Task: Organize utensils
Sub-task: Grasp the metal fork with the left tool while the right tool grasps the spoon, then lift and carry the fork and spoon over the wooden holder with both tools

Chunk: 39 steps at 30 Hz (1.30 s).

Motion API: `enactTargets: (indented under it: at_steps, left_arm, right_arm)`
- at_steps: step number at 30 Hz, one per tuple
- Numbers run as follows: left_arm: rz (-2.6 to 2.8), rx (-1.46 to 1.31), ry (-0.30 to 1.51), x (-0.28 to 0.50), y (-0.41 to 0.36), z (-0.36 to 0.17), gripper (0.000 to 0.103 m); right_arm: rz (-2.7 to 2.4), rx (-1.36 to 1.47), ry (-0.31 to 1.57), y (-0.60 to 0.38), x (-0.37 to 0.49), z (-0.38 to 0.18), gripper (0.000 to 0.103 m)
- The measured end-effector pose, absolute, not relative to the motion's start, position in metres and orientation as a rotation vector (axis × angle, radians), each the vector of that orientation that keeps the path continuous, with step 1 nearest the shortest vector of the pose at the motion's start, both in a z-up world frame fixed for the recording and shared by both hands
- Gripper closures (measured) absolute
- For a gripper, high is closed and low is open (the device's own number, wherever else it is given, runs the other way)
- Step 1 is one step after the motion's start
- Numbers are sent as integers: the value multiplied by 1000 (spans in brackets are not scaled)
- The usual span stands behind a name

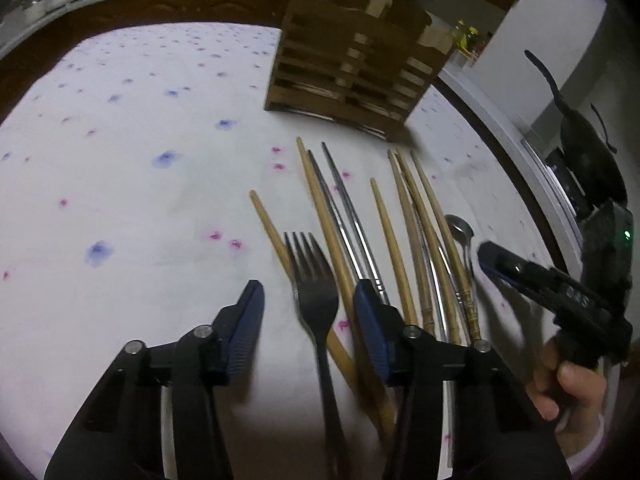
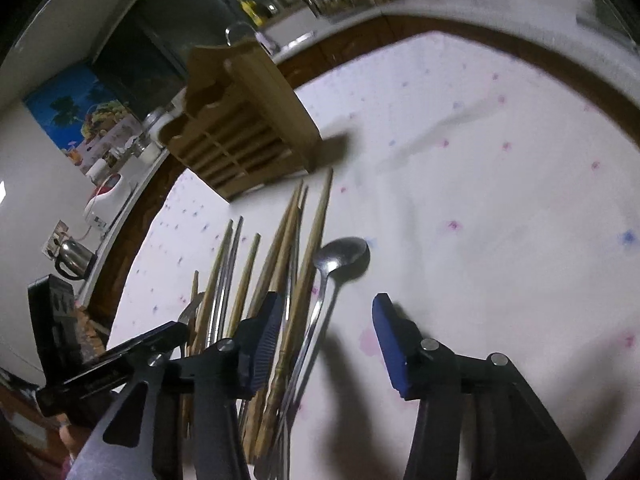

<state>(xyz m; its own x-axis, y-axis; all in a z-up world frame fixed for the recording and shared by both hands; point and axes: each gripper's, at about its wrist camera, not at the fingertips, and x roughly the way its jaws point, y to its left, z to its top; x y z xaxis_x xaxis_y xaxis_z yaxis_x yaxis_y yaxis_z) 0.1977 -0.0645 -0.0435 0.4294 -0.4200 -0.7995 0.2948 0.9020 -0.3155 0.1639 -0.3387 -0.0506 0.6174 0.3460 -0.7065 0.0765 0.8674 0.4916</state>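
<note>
A dark metal fork (image 1: 314,288) lies on the white cloth between the open fingers of my left gripper (image 1: 310,300). Several wooden chopsticks (image 1: 394,240) and metal chopsticks (image 1: 352,220) lie beside it. A steel spoon (image 1: 460,232) lies at their right end. In the right wrist view the spoon (image 2: 340,256) lies between the open fingers of my right gripper (image 2: 326,316), with the chopsticks (image 2: 280,248) to its left. The right gripper also shows in the left wrist view (image 1: 516,270). A slatted wooden utensil holder (image 1: 352,56) stands behind the utensils; it also shows in the right wrist view (image 2: 244,124).
The table carries a white cloth with blue and pink flowers (image 1: 140,160) and has a brown wooden rim (image 1: 160,12). A counter with a kettle (image 2: 74,258) and jars (image 2: 156,128) runs beyond the table edge.
</note>
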Motion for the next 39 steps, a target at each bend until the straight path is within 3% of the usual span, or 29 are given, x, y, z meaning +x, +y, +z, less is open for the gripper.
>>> enactTargets:
  at_steps: [5, 6, 9, 10, 30, 32, 33, 34, 39]
  left_arm:
    - [-477, -153, 1070, 205, -64, -45, 82]
    - [-484, -163, 1078, 206, -62, -45, 82]
    - [-485, -177, 1074, 206, -59, -45, 82]
    - [-480, -176, 1066, 205, -59, -44, 82]
    - [-482, -279, 834, 156, -24, 36, 84]
    - [-480, -288, 813, 152, -20, 44, 88]
    - [-480, -292, 804, 151, -19, 47, 99]
    - [-482, -296, 799, 151, -18, 50, 101]
    - [-472, -303, 779, 152, -15, 57, 101]
  right_arm:
    - [194, 540, 919, -343, 177, -52, 61]
    - [195, 544, 922, -343, 179, -52, 67]
    - [204, 582, 944, -347, 183, -57, 97]
    - [206, 601, 939, -348, 182, -57, 98]
    - [249, 537, 729, -340, 131, 32, 101]
    - [253, 533, 704, -340, 129, 41, 101]
    - [255, 530, 691, -340, 128, 46, 101]
    - [255, 528, 683, -340, 127, 48, 101]
    - [255, 517, 658, -339, 129, 59, 101]
